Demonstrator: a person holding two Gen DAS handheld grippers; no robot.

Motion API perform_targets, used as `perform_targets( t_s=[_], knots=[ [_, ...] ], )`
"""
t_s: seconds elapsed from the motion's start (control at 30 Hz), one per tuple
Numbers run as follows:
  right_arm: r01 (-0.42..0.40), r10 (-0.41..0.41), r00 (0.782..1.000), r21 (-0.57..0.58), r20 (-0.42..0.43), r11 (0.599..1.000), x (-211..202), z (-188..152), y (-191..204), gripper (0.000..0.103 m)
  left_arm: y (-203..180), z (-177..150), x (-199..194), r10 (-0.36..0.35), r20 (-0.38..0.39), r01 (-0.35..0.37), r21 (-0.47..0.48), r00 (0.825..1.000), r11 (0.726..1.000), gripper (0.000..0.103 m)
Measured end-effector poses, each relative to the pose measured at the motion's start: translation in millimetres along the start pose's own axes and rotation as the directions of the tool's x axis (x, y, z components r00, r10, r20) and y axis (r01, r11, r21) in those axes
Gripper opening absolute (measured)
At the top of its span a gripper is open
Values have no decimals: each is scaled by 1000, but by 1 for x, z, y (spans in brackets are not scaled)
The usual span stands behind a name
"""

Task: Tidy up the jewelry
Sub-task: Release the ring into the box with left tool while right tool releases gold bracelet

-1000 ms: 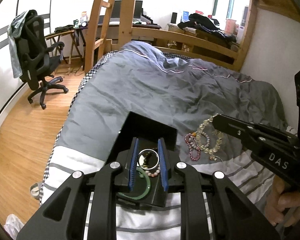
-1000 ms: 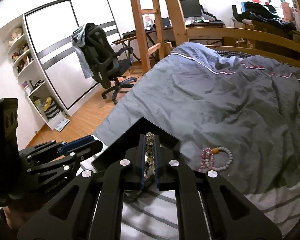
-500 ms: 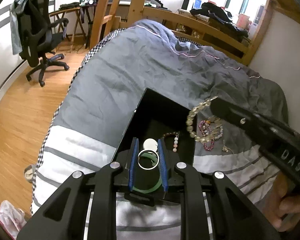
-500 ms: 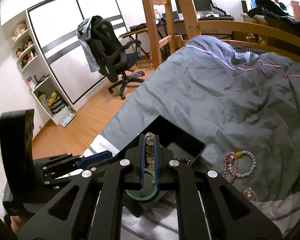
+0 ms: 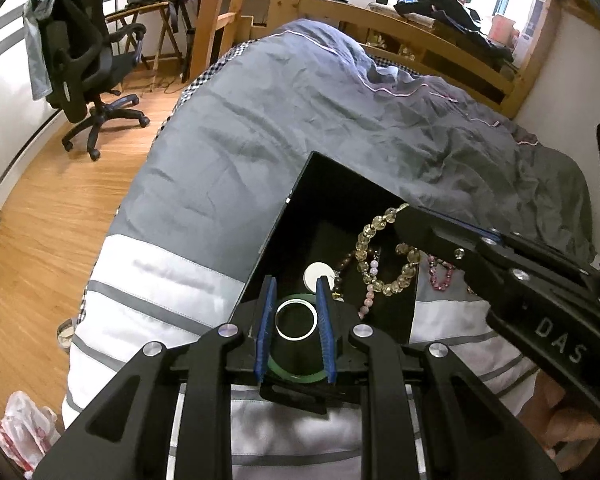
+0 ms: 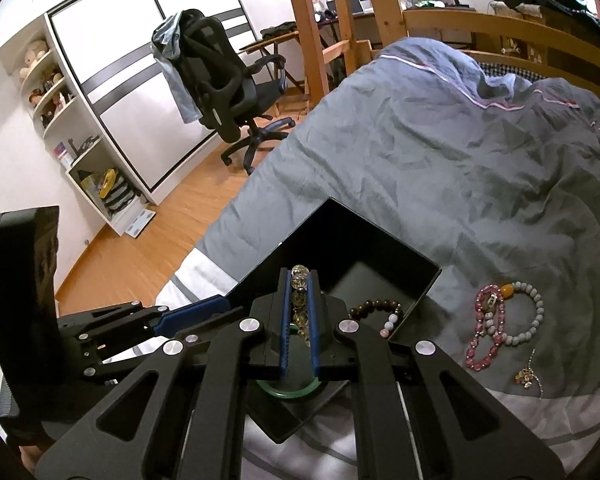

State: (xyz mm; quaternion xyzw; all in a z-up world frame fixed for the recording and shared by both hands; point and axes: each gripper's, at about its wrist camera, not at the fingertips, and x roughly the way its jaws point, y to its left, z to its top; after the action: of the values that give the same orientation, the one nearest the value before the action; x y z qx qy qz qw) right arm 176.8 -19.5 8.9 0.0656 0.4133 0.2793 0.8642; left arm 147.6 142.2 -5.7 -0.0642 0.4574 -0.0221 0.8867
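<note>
A black jewelry box (image 5: 296, 216) (image 6: 340, 224) lies open on the bed. It holds a green bangle (image 5: 296, 376) (image 6: 292, 394), a silver ring (image 5: 296, 318), a white disc (image 5: 316, 274) and a brown bead bracelet (image 6: 374, 306). My right gripper (image 6: 299, 280) (image 5: 400, 210) is shut on a yellow crystal bead bracelet (image 5: 380, 256) (image 6: 298, 300) that hangs over the box. My left gripper (image 5: 296, 284) is open and empty above the ring and bangle. Pink and white bead bracelets (image 6: 496, 324) (image 5: 440, 276) and a gold charm (image 6: 526, 376) lie on the duvet to the right of the box.
The grey duvet (image 5: 300, 120) covers the bed, with a striped white sheet (image 5: 148, 280) at the near end. An office chair (image 5: 88, 64) stands on the wooden floor at left. A wooden bed frame and ladder (image 5: 220, 12) rise behind.
My right gripper has carried the yellow bracelet left from the duvet until it hangs over the box. My left gripper has risen and shifted over the box's near end.
</note>
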Motion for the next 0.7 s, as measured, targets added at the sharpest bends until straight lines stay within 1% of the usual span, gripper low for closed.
perform_targets(
  t_s=[0.07, 0.1, 0.13, 0.17, 0.2, 0.23, 0.33, 0.37, 0.4, 0.43, 0.5, 0.6, 0.7],
  knots=[
    [-10, 10, 1000, 12, -14, 1000, 4, 1, -2, 9, -1, 0, -2, 8, 8, -8, 1, 1000, 1000, 28],
    [-18, 18, 1000, 17, -23, 1000, 5, 1, -3, 13, -1, 0, -3, 26, 14, -26, -1, 1000, 1000, 47],
    [-15, 16, 999, 18, -28, 1000, 7, 1, -2, 19, -1, 0, -5, 48, 29, -48, 2, 998, 999, 58],
    [-8, 9, 1000, 14, -26, 1000, 7, 0, -3, 42, -1, 0, -6, 63, 38, -63, 6, 997, 998, 59],
    [-8, 8, 1000, 14, -20, 1000, 6, 0, -3, 69, -1, 1, -8, 73, 44, -73, 8, 996, 997, 62],
    [-14, 14, 1000, 25, 2, 1000, 3, 1, -3, 76, 0, 1, -9, 72, 50, -72, -5, 996, 997, 70],
    [-4, 3, 999, 34, 39, 999, -7, 5, -5, 85, 4, 3, -12, 96, 66, -95, -18, 993, 995, 78],
    [10, -12, 999, 33, 47, 999, -10, 6, -7, 96, 4, 3, -12, 108, 73, -107, -20, 991, 994, 82],
    [33, -35, 998, 37, 61, 999, -15, 8, -9, 99, 3, 4, -14, 126, 88, -124, -21, 988, 992, 91],
    [63, -67, 994, 45, 83, 997, -21, 9, -13, 99, 2, 4, -16, 142, 105, -141, -19, 984, 990, 94],
    [98, -102, 990, 52, 93, 994, -30, 11, -21, 99, -2, 6, -20, 143, 131, -143, -14, 981, 990, 95],
    [141, -147, 983, 68, 106, 988, -46, 13, -35, 99, -10, 7, -22, 97, 162, -98, -6, 982, 995, 95],
    [180, -189, 975, 78, 117, 980, -66, 13, -50, 99, -21, 6, -21, 68, 174, -73, 25, 982, 997, 96]
  ],
)
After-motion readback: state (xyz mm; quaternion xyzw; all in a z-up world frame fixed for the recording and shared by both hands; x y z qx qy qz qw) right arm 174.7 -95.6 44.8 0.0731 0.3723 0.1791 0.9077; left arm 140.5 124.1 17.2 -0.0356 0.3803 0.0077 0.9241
